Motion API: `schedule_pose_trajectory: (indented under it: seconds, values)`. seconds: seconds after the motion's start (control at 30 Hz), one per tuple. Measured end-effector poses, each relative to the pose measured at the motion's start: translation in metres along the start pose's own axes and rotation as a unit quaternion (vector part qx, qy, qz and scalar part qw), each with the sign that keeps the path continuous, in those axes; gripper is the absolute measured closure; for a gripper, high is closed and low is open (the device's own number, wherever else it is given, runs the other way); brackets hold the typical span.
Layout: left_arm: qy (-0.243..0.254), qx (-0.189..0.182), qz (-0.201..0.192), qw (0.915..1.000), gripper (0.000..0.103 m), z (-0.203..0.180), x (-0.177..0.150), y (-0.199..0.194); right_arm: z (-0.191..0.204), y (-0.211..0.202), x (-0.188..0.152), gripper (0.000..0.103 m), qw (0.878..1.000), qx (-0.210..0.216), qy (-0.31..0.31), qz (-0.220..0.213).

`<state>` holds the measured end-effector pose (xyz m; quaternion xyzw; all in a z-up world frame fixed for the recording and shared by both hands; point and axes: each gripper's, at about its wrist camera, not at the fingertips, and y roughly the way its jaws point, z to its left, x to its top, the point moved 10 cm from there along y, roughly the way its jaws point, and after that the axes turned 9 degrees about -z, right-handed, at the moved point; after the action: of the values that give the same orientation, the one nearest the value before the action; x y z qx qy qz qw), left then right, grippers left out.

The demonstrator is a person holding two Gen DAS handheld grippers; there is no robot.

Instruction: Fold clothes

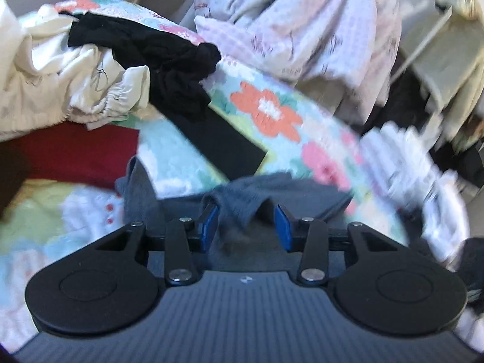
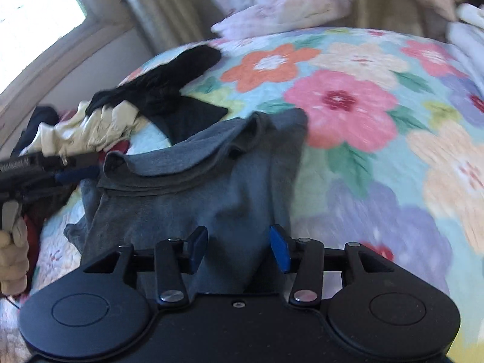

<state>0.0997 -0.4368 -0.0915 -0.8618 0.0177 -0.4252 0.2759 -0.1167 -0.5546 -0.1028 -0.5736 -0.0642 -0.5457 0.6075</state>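
A grey T-shirt (image 2: 193, 199) lies crumpled on the floral quilt (image 2: 341, 99), its collar folded over towards the far side. My right gripper (image 2: 239, 248) hovers over the shirt's near edge with its blue pads (image 2: 279, 249) apart; a fold of grey cloth rises between them, unpinched. In the left wrist view the same shirt (image 1: 242, 208) bunches up between the spread jaws of my left gripper (image 1: 245, 222), and the pads do not press on it. From the right wrist view the left gripper (image 2: 81, 172) sits at the shirt's left collar edge, held by a hand (image 2: 12, 242).
A black garment (image 1: 157, 60), a cream garment (image 1: 60, 81) and a red cloth (image 1: 75, 154) are heaped on the quilt (image 1: 272, 112) beyond the shirt. Pale floral bedding (image 1: 302, 21) lies at the bed's far side. A window (image 2: 30, 21) and curtain stand behind.
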Motion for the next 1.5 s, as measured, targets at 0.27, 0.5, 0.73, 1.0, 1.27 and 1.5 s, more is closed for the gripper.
schedule_pose_trajectory:
  seconds: [0.27,0.5,0.73,1.0,1.27,1.5]
  values:
    - [0.003,-0.033,0.041,0.9986,0.060,-0.017,-0.021,0.012,-0.005,-0.012,-0.023,0.051,0.997,0.046,0.013,-0.052]
    - [0.003,-0.005,0.045,0.9990,0.058,-0.009,-0.027,0.016,0.005,-0.025,-0.011,0.097,0.988,0.123,0.020,-0.088]
    - [0.124,0.035,0.052,0.9903,0.055,-0.027,-0.033,0.014,-0.016,-0.046,-0.028,0.099,0.997,0.053,-0.006,-0.051]
    - [0.140,0.010,0.059,0.9883,0.055,-0.030,-0.033,0.027,-0.018,-0.054,-0.023,0.086,0.992,0.079,0.043,-0.084]
    - [0.132,0.026,0.008,0.9909,0.057,-0.027,-0.001,0.066,0.014,-0.033,-0.012,0.059,0.992,0.070,-0.058,-0.082]
    - [0.093,0.055,-0.031,0.9936,0.052,0.003,0.024,0.059,0.029,-0.008,0.041,0.055,0.979,0.053,-0.176,-0.085]
